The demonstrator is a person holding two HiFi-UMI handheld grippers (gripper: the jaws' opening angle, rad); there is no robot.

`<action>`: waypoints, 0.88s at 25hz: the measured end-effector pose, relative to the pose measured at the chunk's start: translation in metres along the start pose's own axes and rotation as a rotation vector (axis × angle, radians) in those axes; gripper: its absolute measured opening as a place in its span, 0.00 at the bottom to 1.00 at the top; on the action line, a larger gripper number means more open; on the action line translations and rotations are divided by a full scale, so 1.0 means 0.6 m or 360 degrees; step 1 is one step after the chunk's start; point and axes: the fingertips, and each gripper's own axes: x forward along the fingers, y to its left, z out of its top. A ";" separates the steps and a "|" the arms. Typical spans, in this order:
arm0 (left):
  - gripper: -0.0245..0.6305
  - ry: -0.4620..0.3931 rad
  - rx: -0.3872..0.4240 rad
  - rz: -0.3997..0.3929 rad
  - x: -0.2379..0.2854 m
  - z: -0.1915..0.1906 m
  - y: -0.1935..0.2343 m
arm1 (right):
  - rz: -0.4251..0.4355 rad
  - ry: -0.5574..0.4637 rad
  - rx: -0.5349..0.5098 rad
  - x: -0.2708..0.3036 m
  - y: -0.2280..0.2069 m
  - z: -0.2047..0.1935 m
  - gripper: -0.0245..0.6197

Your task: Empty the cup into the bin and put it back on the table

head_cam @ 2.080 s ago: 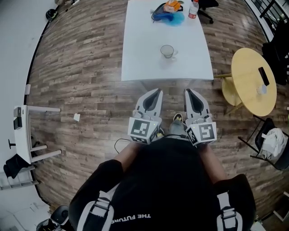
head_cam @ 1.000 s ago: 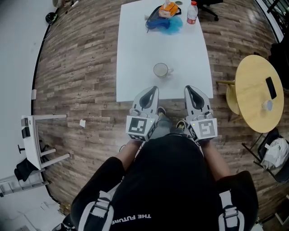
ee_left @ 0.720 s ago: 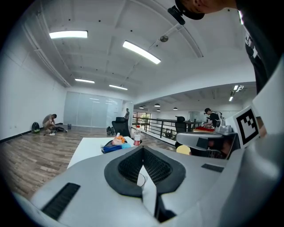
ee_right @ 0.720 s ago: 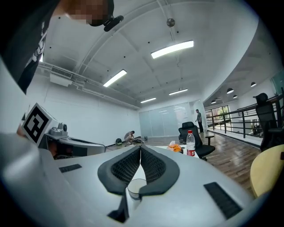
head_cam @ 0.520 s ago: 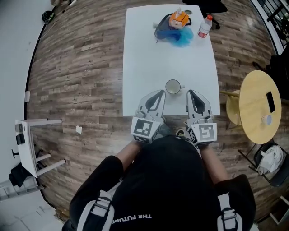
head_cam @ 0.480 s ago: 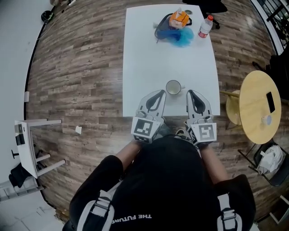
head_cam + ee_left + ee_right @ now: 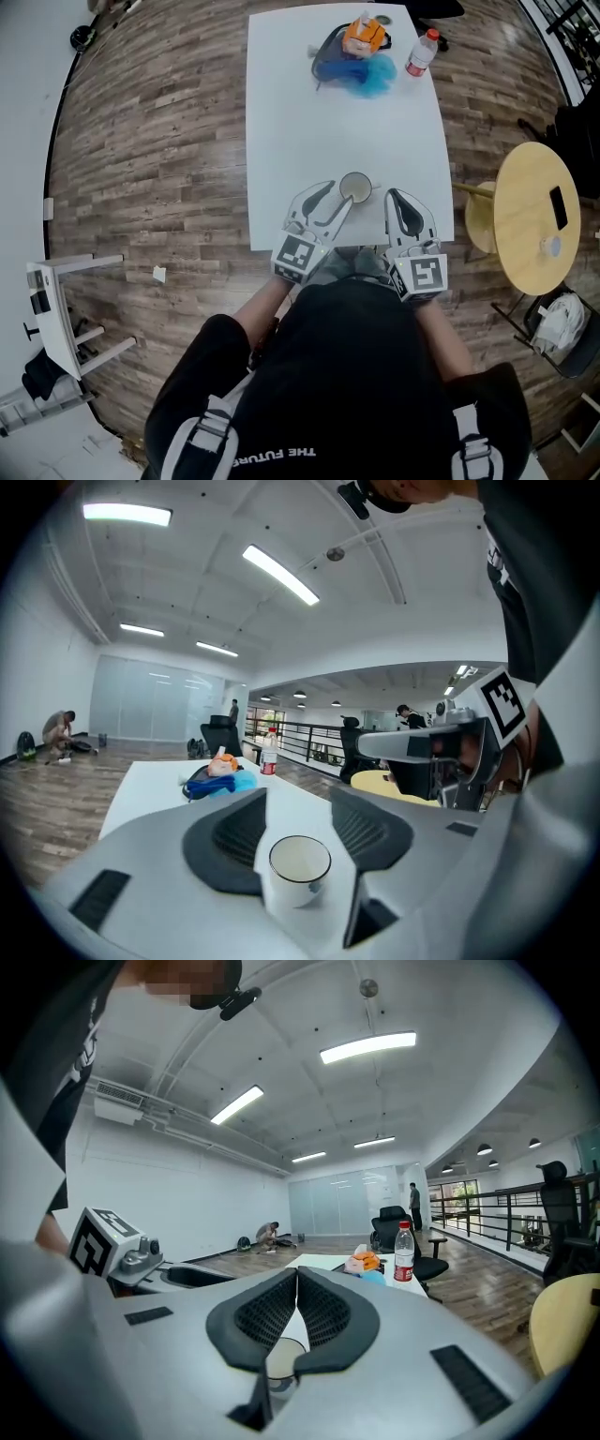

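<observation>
A white cup [image 7: 355,187] with a dark rim stands upright near the front edge of the white table [image 7: 309,112]. My left gripper [image 7: 336,191] reaches at it from the left. In the left gripper view the cup [image 7: 298,868] sits between the jaws, which are opening; a gap shows on each side and the pads do not press on it. My right gripper [image 7: 393,194] hovers just right of the cup. It is shut with its pads together [image 7: 296,1275] and nothing in them. The cup [image 7: 278,1359] shows low beneath them.
At the table's far end lie a blue cloth with an orange pack [image 7: 357,56] and a red-capped bottle [image 7: 419,53]. A round yellow table [image 7: 530,211] with a phone stands to the right, a white stand [image 7: 56,309] on the wooden floor to the left.
The person has come up to the table. The left gripper has swung right toward the cup and its jaws have parted around it. The right gripper stays shut.
</observation>
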 end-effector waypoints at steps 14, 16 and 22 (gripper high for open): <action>0.78 0.0162 0.0201 -0.0214 0.092 -0.186 -0.004 | -0.0006 0.0118 -0.0013 -0.001 -0.049 -0.035 0.06; 0.78 0.0175 0.0193 -0.0225 0.103 -0.202 -0.002 | -0.0025 0.0133 -0.0020 -0.006 -0.056 -0.038 0.06; 0.78 0.0125 0.0155 -0.0286 0.135 -0.212 -0.004 | -0.0081 0.0185 -0.0030 -0.017 -0.078 -0.052 0.06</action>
